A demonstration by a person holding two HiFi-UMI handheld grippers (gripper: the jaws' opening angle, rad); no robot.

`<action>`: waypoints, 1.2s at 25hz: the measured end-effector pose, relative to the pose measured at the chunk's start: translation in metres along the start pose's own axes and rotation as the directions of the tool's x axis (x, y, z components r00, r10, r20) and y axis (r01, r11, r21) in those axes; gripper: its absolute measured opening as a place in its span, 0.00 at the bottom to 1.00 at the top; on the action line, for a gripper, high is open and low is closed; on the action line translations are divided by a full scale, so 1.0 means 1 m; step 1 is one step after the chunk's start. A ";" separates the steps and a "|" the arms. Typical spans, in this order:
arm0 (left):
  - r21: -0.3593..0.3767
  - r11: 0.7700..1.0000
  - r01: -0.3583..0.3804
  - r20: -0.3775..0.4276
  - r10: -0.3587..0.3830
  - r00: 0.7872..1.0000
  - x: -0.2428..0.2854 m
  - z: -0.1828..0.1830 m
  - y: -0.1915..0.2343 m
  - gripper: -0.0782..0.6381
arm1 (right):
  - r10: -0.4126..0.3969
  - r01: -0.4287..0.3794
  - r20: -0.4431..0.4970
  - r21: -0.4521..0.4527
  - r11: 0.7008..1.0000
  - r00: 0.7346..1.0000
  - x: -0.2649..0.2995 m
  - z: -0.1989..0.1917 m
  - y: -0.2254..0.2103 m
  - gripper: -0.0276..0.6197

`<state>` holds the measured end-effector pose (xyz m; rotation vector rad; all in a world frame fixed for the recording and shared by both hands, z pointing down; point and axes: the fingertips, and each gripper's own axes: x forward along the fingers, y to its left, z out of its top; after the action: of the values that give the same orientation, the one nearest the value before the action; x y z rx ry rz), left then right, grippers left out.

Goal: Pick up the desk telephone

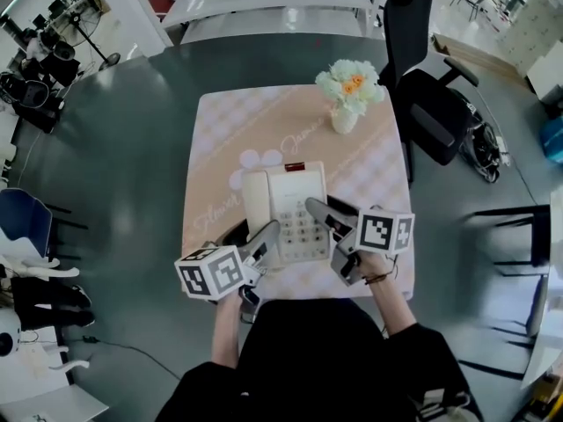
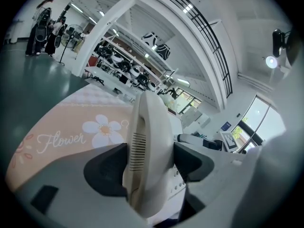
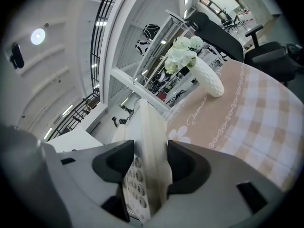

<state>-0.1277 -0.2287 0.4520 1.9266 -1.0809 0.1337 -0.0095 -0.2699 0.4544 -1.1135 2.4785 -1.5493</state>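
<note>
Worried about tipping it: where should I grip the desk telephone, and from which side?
Take the desk telephone by its long side edges, coming from the near end: left gripper across the handset, right gripper across the keypad-side rim. It is wide and flat, so a clamp per side should keep it level.

Cream phone (image 1: 286,211), seen from above: handset (image 1: 255,202) cradled along its left side, grey keypad (image 1: 303,227) on the right, a small dark-red strip (image 1: 295,166) at the far edge. It lies face up over the near middle of the table (image 1: 369,174), its long axis running near to far. The left gripper (image 1: 266,236) clamps its left edge across the handset. The right gripper (image 1: 324,218) clamps its right edge, with one jaw over the keys.
</note>
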 end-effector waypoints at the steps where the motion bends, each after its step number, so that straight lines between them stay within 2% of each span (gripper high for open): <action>1: 0.006 1.000 0.001 0.004 -0.001 1.000 -0.002 0.002 -0.002 0.53 | 0.003 -0.003 0.006 -0.003 1.000 1.000 -0.001 0.002 0.003 0.36; 16: 0.088 0.996 0.006 0.064 -0.012 0.998 -0.021 0.021 -0.034 0.53 | 0.053 -0.050 0.063 -0.052 0.997 0.997 -0.023 0.020 0.032 0.37; 26: 0.116 0.993 0.004 0.129 -0.019 0.991 -0.031 0.036 -0.053 0.53 | 0.086 -0.077 0.099 -0.092 0.993 0.991 -0.033 0.035 0.051 0.37; 30: 0.126 0.992 0.004 0.145 -0.023 0.989 -0.036 0.039 -0.057 0.53 | 0.170 -0.156 0.111 -0.128 0.980 0.979 -0.032 0.040 0.068 0.37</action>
<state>-0.1197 -0.2230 0.3745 2.0828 -1.1802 0.0543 -0.0089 -0.2653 0.3694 -0.9575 2.5354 -1.2684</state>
